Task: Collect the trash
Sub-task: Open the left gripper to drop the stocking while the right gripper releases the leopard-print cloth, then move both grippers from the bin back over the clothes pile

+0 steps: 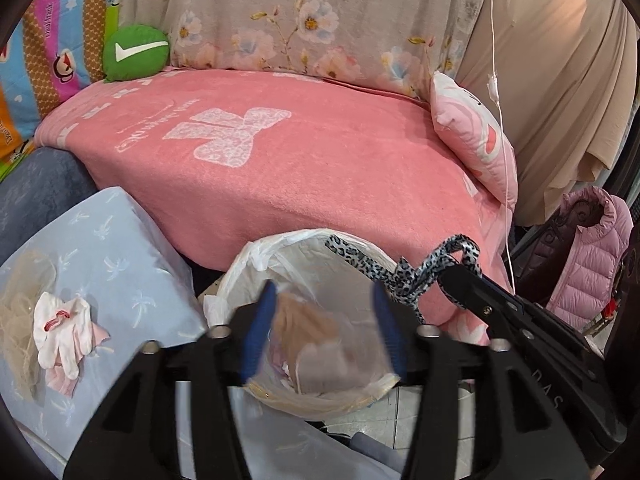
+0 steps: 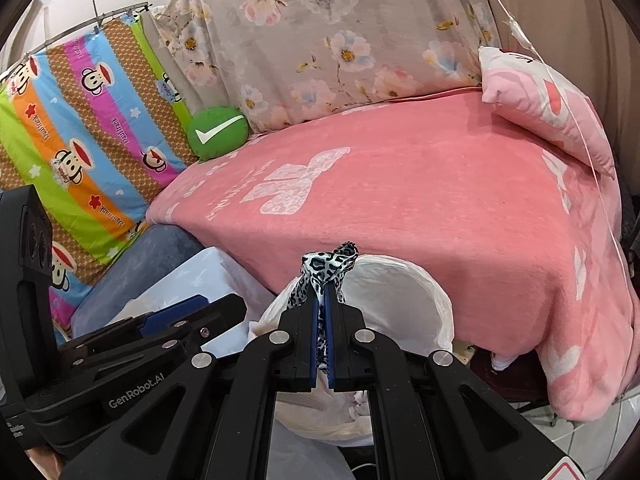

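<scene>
A bin lined with a white plastic bag [image 1: 256, 256] stands before the pink sofa. My left gripper [image 1: 324, 296] hangs open over its mouth. Between the blue fingers [image 1: 260, 320], touching neither pad, is a blurred tan piece of trash [image 1: 308, 328] inside the bag's opening. My right gripper [image 2: 322, 292] is shut on a leopard-print strap [image 2: 328, 264] at the bin's far rim. The same strap [image 1: 404, 276] shows in the left wrist view, with the right gripper [image 1: 448, 276] clamped on it. In the right wrist view the bag [image 2: 420, 284] lies just behind my fingers, and the left gripper [image 2: 180, 316] sits at the left.
A pink blanket [image 1: 300, 152] covers the sofa seat behind the bin. A light blue cushion [image 1: 112, 256] at the left holds white gloves [image 1: 60, 332] and tan netting [image 1: 16, 320]. A pink pillow [image 1: 472, 136], a dangling white cable [image 1: 506, 160] and a pink jacket [image 1: 588, 264] are at the right.
</scene>
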The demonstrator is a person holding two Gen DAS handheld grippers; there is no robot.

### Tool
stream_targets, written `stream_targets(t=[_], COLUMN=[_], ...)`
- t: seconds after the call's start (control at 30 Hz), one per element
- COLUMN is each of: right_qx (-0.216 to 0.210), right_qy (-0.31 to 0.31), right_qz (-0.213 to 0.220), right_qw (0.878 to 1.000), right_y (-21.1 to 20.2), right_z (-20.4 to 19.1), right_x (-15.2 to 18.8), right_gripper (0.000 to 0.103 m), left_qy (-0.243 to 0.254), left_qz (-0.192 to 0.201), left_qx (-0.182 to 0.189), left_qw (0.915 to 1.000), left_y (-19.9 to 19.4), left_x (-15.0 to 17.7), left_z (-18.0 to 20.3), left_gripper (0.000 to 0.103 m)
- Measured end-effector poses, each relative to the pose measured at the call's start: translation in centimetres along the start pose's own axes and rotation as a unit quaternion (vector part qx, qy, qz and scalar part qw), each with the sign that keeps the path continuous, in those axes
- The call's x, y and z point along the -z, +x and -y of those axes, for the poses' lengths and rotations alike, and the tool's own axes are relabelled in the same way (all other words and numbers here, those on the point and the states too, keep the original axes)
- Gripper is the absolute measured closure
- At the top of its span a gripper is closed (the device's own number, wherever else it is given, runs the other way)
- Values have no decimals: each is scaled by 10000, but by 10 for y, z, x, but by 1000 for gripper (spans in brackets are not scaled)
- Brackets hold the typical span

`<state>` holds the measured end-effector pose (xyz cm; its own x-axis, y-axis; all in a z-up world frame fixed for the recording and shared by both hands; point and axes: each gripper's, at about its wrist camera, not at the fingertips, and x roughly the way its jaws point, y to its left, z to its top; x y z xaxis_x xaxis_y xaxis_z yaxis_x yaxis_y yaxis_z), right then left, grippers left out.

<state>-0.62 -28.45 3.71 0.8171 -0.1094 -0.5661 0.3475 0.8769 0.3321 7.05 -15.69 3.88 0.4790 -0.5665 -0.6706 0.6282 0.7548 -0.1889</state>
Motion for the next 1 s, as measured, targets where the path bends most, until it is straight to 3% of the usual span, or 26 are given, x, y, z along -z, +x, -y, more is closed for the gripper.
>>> stream_targets(t=[0.27,0.6,1.0], right_qx=[-31,-83,-240], right_qy=[-46,-91,-306], right_qz=[-27,-15,-274], right_qw=[10000,9999,9989], right_y=[6,14,19], right_z=[-6,-22,-46], right_x=[0,2,15], right_gripper=[99,81,80], left_qy=[-179,-382,-580], left_qz=[41,63,96], left_qx=[-170,-336,-499], left_qw=[9997,9987,9970], left_y=[-3,-10,-24], left_x=[2,10,25], left_z=[-18,-40,-60], left_gripper=[43,43,43])
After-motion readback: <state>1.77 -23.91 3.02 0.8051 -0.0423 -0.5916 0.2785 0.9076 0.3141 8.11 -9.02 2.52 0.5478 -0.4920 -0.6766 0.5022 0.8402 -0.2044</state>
